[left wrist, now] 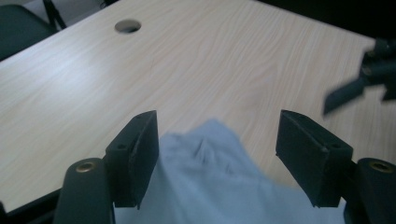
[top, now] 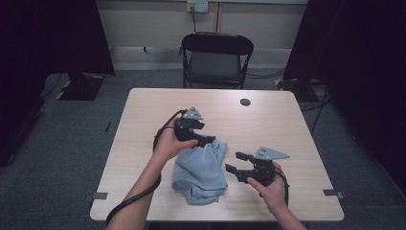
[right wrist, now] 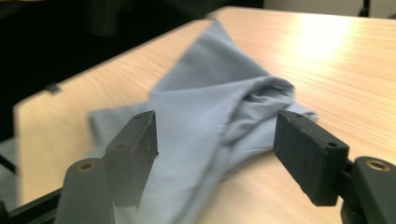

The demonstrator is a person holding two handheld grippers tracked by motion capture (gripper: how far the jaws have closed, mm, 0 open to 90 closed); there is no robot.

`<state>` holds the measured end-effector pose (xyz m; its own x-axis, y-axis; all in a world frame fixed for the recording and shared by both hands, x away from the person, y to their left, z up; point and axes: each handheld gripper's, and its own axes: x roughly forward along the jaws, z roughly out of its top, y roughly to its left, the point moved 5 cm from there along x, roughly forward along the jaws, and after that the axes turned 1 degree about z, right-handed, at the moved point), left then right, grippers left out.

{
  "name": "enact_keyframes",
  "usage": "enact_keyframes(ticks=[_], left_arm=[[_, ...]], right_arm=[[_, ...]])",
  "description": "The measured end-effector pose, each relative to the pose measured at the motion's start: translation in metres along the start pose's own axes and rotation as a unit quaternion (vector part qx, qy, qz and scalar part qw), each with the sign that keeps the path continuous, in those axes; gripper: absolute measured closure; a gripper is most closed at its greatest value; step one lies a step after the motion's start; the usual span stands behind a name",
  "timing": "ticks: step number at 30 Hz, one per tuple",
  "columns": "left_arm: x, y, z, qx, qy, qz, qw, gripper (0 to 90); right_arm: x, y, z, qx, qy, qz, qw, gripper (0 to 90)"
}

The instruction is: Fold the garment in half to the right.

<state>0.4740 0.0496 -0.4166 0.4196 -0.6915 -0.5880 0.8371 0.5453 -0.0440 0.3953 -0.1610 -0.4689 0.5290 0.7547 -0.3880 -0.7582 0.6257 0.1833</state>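
Cloth (top: pixel 200 167), light blue and crumpled, lies loose on the near middle of the table (top: pixel 143 115), one end bunched up toward the centre, the rest spread toward the front edge. Left gripper (top: pixel 203 134) hangs over the cloth's far end, jaws apart, cloth below and between them in the left gripper view but no pad pressing on it. Right gripper (top: pixel 237 162) sits just right of the cloth, low over bare wood, jaws apart too, pointed at the cloth; the right gripper view has the folded heap (right wrist: pixel 210 116) ahead of the open jaws, not gripped. Table is pale wood grain, rounded corners, with a round cable hole (top: pixel 245 102) near the far edge. Cable (top: pixel 136 196) trails from the left gripper off the front edge. Black folding chair (top: pixel 216 55) stands behind the table against a beige wall with a socket (top: pixel 197 5). Grey carpet floor (top: pixel 62 139), black curtains (top: pixel 48 33) on both sides, tape marks on the carpet.
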Motion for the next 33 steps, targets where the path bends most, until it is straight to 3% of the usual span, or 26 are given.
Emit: enact_keyframes(ticks=[3,5,7,12,17,24,33], left_arm=[[-0.014,0.002,-0.02,-0.006,-0.004,0.009,0.9999,29.4],[-0.02,0.001,-0.034,-0.021,-0.009,0.003,0.9997,29.3],[-0.025,0.0,-0.048,-0.024,-0.009,0.007,0.9996,29.2],[-0.029,-0.005,-0.077,-0.024,0.001,0.004,0.9997,28.7],[-0.031,-0.012,-0.097,-0.034,-0.003,0.007,0.9994,28.2],[-0.027,-0.029,-0.119,-0.027,0.009,0.001,0.9996,28.2],[-0.027,-0.035,-0.142,-0.037,0.02,0.008,0.9991,28.3]], right_arm=[[0.014,-0.013,0.003,-0.004,0.015,-0.016,0.9998,33.4],[0.025,-0.021,0.003,-0.001,0.027,-0.025,0.9993,35.3],[0.037,-0.027,0.004,0.005,0.033,-0.032,0.9989,36.1],[0.057,-0.035,0.007,-0.011,0.056,-0.046,0.9973,40.3],[0.066,-0.044,0.014,-0.005,0.056,-0.049,0.9972,43.5],[0.077,-0.056,0.025,-0.008,0.06,-0.06,0.9964,44.8],[0.102,-0.062,0.031,0.004,0.076,-0.057,0.9954,44.3]])
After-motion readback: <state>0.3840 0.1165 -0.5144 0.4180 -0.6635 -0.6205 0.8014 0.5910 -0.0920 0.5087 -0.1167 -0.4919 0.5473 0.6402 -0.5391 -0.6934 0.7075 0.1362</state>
